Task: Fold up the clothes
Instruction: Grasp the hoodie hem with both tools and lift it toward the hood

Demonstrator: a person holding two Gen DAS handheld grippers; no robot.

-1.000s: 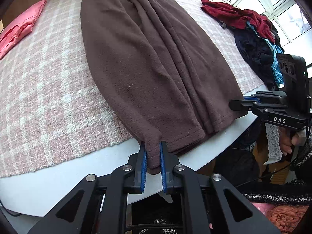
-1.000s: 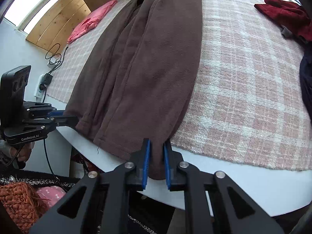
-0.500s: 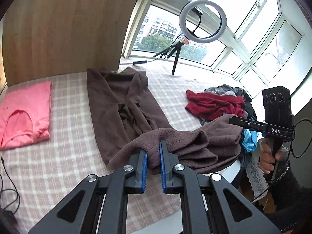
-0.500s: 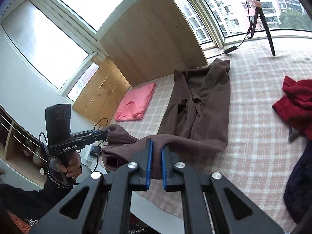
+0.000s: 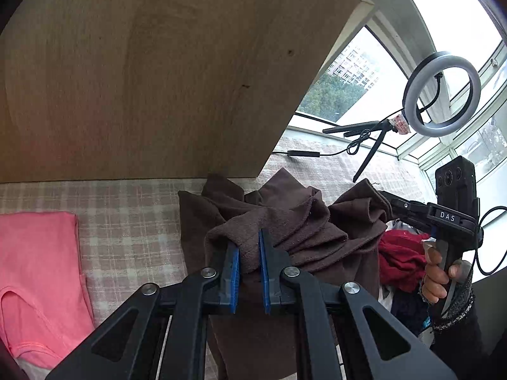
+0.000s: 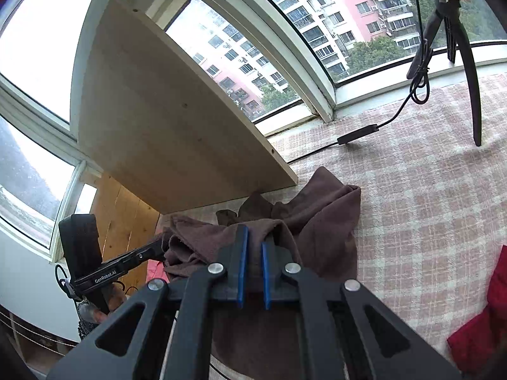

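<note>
A brown fleece garment (image 5: 285, 221) lies on the pink plaid cloth (image 5: 126, 221), doubled over toward the far wooden board. My left gripper (image 5: 248, 247) is shut on one corner of its hem, held above the far part of the garment. The right gripper (image 5: 388, 204) shows at the right of the left wrist view, holding the other brown corner. In the right wrist view my right gripper (image 6: 253, 250) is shut on the brown garment (image 6: 326, 221), and the left gripper (image 6: 158, 247) shows at the left, also on brown fabric.
A folded pink shirt (image 5: 35, 272) lies at the left. A red garment (image 5: 399, 259) and dark clothes are piled at the right. A ring light (image 5: 442, 93) on a tripod (image 6: 443, 31) with its cable stands at the back by the windows. A wooden board (image 5: 142, 79) leans behind.
Both grippers have lifted the garment's near hem off the table edge and carried it forward over the rest of the garment toward the far end. Both stay shut on the fabric.
</note>
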